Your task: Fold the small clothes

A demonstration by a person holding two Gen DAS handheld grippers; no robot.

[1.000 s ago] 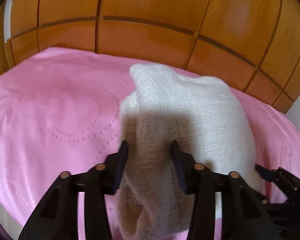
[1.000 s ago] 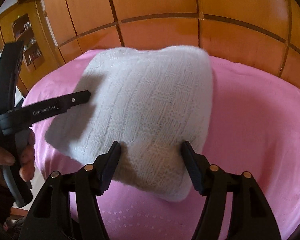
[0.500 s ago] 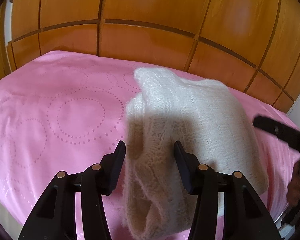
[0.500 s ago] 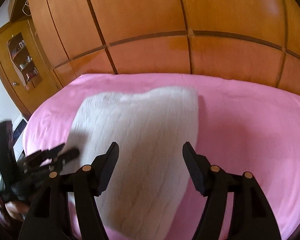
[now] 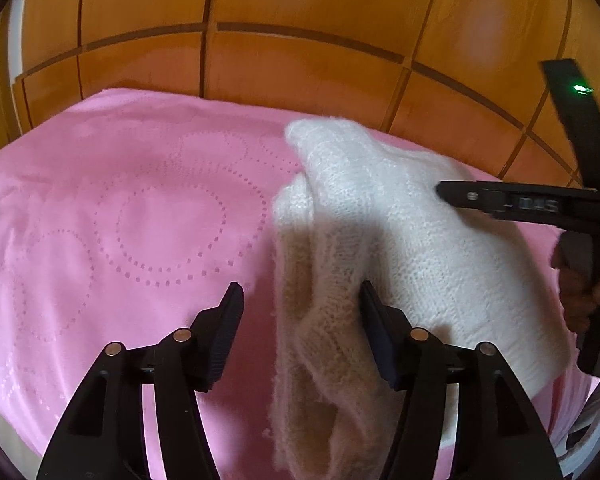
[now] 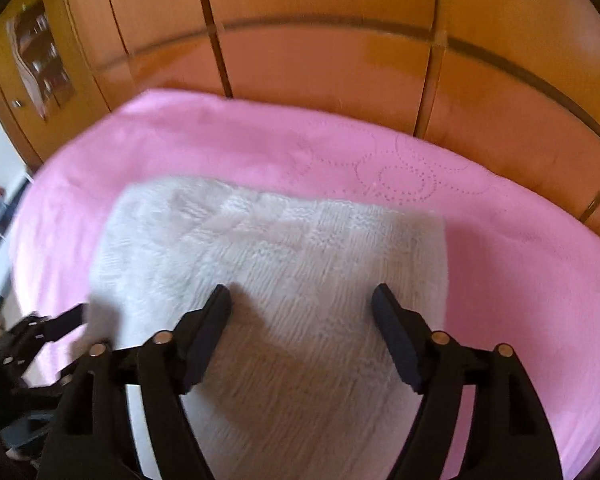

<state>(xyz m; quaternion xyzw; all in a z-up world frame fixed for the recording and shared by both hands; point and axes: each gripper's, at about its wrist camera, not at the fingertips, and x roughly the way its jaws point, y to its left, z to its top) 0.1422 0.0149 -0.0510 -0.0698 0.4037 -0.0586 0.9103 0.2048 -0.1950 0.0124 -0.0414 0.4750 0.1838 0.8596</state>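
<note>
White knit garment (image 5: 400,240) (folded) lies under both opening, released hand-held grippers (image 5: 300,320) (image 6: 302,320).

— Position of the left gripper (image 5: 300,320)?
— Jaws opening above the pink bedspread (image 5: 120,208); the white knitted garment (image 5: 380,240) is seen between them, against the right jaw.
— Anything beyond?
— The right gripper (image 5: 500,200) is observed over the garment's far right.
</note>
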